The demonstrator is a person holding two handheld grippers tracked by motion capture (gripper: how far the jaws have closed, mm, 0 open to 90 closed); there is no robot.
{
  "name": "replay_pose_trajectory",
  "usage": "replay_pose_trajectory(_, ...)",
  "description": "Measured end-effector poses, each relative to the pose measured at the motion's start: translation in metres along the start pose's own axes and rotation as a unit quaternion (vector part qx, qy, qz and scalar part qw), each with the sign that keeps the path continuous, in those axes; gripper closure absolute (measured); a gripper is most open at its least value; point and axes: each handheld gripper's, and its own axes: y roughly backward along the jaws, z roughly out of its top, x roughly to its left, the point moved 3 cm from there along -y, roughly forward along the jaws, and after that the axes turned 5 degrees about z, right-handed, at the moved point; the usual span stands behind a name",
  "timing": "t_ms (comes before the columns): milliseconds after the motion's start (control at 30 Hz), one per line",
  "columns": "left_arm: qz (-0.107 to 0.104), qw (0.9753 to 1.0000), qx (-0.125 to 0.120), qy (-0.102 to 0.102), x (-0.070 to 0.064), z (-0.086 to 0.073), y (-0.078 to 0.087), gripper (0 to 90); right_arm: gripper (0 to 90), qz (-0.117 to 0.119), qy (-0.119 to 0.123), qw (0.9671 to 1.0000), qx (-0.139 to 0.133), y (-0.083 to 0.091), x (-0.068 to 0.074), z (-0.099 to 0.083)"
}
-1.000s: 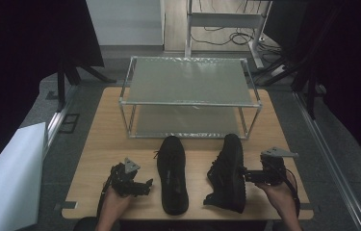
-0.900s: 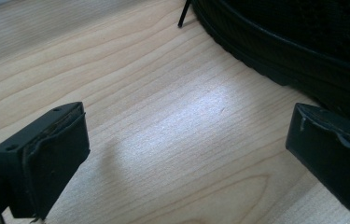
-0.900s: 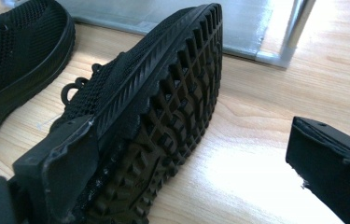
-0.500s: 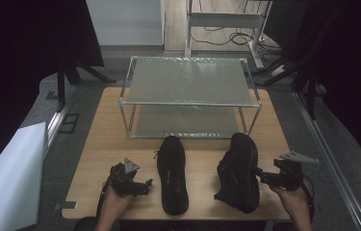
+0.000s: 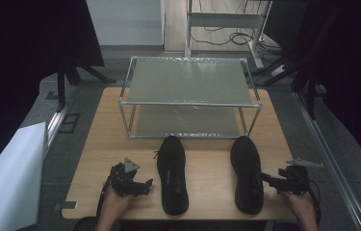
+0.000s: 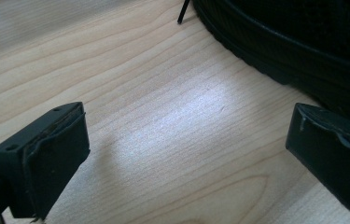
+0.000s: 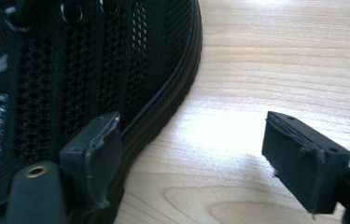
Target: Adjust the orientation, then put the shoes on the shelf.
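The right shoe [image 5: 248,173] has gone from leaning on its side against the right gripper [image 5: 269,180] to lying flat on its sole, and that gripper has drawn back off it toward the table's right edge.

Nearest the person, both hands rest at the front edge of the wooden table [image 5: 207,168]. The left gripper [image 5: 144,185] sits low beside the left shoe [image 5: 172,174], its jaws wide apart and holding nothing; in the left gripper view one pad [image 6: 46,158] hangs over bare wood and the other is close to the shoe's black sole [image 6: 275,51]. The right gripper is also spread wide and holds nothing; in the right gripper view one pad [image 7: 95,154] lies over the edge of the shoe's mesh upper [image 7: 70,79], the other over bare wood.

The two black shoes lie side by side, apart, toes pointing away from the person. Beyond their toes stands a two-level metal rack [image 5: 190,82] at the table's far side.
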Motion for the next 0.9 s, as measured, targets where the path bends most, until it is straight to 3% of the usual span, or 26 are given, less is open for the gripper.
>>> replay_pose_trajectory(167,-0.007,0.9999,0.0,0.011,-0.002,0.002,0.001,0.3,15.2,0.014,-0.009,0.9997,-0.018,0.004,0.0,0.001)
replay_pose_trajectory(567,-0.015,0.9988,-0.035,0.031,-0.012,0.015,0.017,1.4,12.7,0.049,-0.012,0.9971,-0.057,0.018,0.015,0.007)
replay_pose_trajectory(667,-0.016,0.9978,-0.054,0.036,-0.017,0.024,0.024,1.4,12.6,0.061,-0.009,0.9959,-0.066,0.02,0.021,0.009)
replay_pose_trajectory(767,-0.031,0.9958,-0.074,0.042,-0.025,0.034,0.032,1.4,12.6,0.071,-0.009,0.9949,-0.071,0.019,0.026,0.01)
replay_pose_trajectory(900,-0.046,0.9951,-0.078,0.04,-0.036,0.044,0.033,1.2,12.5,0.076,-0.002,0.995,-0.065,0.014,0.033,0.01)
